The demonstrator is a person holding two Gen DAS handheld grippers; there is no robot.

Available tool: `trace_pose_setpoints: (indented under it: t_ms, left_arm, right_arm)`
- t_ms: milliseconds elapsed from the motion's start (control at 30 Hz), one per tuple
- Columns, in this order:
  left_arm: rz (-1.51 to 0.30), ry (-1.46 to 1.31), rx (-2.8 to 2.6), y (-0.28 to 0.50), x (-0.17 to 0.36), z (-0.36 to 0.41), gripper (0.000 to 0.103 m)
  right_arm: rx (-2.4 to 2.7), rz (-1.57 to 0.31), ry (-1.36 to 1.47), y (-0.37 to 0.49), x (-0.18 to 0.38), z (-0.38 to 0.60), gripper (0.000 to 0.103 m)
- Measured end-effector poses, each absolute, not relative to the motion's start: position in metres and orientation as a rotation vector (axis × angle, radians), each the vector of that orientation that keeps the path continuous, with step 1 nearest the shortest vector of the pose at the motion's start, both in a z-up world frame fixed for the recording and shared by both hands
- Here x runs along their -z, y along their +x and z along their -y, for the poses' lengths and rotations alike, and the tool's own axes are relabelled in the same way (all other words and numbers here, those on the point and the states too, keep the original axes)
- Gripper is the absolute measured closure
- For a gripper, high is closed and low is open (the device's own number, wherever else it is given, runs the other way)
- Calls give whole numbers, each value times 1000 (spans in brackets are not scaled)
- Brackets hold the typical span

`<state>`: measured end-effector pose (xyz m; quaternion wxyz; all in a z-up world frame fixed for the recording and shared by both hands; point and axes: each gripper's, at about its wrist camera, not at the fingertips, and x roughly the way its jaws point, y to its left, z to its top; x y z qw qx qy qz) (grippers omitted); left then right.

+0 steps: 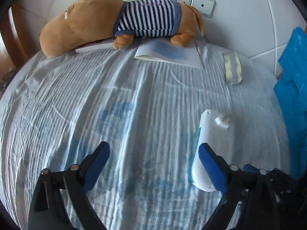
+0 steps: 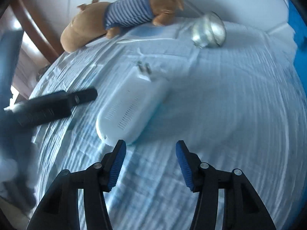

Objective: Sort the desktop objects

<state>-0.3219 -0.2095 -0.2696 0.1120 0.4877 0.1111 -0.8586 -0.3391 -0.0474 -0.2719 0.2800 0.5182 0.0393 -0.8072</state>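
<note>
Left wrist view: the left gripper (image 1: 153, 154) stands spread wide, its black arms ending in ribbed blue pads with only cloth between them. Under it lies a crinkled pale blue-and-white cloth (image 1: 115, 99), ridged in fine pleats. Just outside the right-hand pad, partly behind it, lies the white plug-in device (image 1: 209, 134), a smooth oval plastic shell with a stubby plug prong block jutting up; whether the pad touches it I cannot tell. Far ahead lies a soft brown plush toy (image 1: 82, 25) in a navy-and-white striped shirt, resting across a flat white booklet (image 1: 168, 54). Ahead to the right lies a roll of tape (image 1: 232, 68), a glossy band. At the far right edge stand rigid blue plastic panels (image 1: 291, 88).

Right wrist view: the right gripper (image 2: 150, 153) has its jaws parted, nothing between the blue pads. The white plug-in device (image 2: 130, 105) lies just ahead and left of the left pad, showing slotted vents and metal prongs. Farther left reaches the blurred black arm of the other gripper. Ahead to the right the roll of tape (image 2: 209, 29) looks silvery and rounded; the plush toy (image 2: 122, 17) lies beyond.
</note>
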Motion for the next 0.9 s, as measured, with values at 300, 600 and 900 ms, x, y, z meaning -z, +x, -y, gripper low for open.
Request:
trace_pose_setpoints:
  t_ms: [300, 600, 900]
  left_arm:
    - [-109, 1592, 2608, -350, 293, 140, 0]
    - [-44, 1616, 2593, -360, 319, 122, 24]
    - [-213, 1533, 2582, -347, 294, 175, 37]
  right_arm:
    - [2358, -60, 1477, -337, 269, -18, 41]
    - [2430, -22, 1469, -343, 270, -45, 19]
    - [2464, -45, 1408, -374, 269, -33, 8]
